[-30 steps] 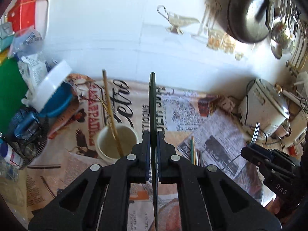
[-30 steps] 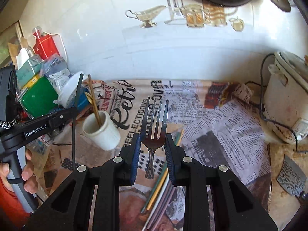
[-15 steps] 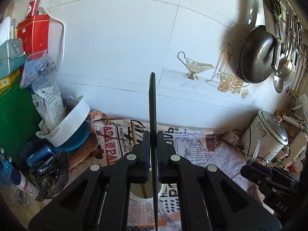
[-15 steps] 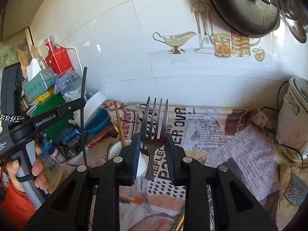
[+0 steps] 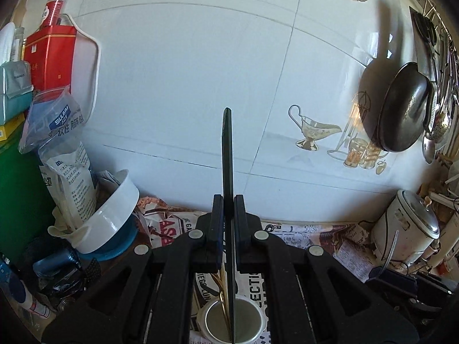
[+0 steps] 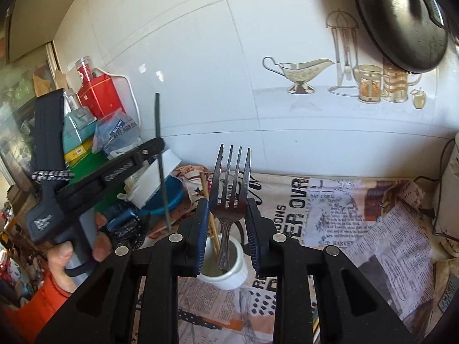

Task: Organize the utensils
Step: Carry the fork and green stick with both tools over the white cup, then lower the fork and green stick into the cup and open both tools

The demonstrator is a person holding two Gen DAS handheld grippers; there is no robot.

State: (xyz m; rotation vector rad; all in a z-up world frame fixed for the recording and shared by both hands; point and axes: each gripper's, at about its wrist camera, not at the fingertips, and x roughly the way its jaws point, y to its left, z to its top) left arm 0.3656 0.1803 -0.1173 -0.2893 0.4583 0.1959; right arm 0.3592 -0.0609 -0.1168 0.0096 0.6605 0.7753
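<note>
A: What is your left gripper (image 5: 228,215) doing?

B: Its jaws are clamped on a thin dark stick (image 5: 227,154); you see the stick edge-on, upright, rising past the fingertips against the white tiled wall (image 5: 186,71); its lower end runs down over the mouth of a white cup (image 5: 232,322) just below the gripper; whether it touches the cup's inside I cannot tell.

A: And your right gripper (image 6: 228,209)?

B: Its jaws are closed on a metal fork (image 6: 231,189); the blue pads (image 6: 202,226) press the sides of the fork's head; the tines point up; the handle hangs down towards the same white cup (image 6: 229,272), its tip at or just inside the mouth; I cannot tell which.

A: What is already in the cup?

B: A wooden chopstick (image 6: 208,212) leans in it, tilted to the left.

A: Where does the cup stand?

B: On a newspaper-print cloth (image 6: 358,215) over the counter, near the wall; from the right wrist your left hand (image 6: 77,255) shows at the left, holding the other gripper with the dark stick through it; a white bowl (image 5: 112,218) and food packets (image 5: 63,154) crowd the left corner; a dark pan (image 5: 401,109) hangs on the wall at right, with a rice cooker (image 5: 407,229) below it.
</note>
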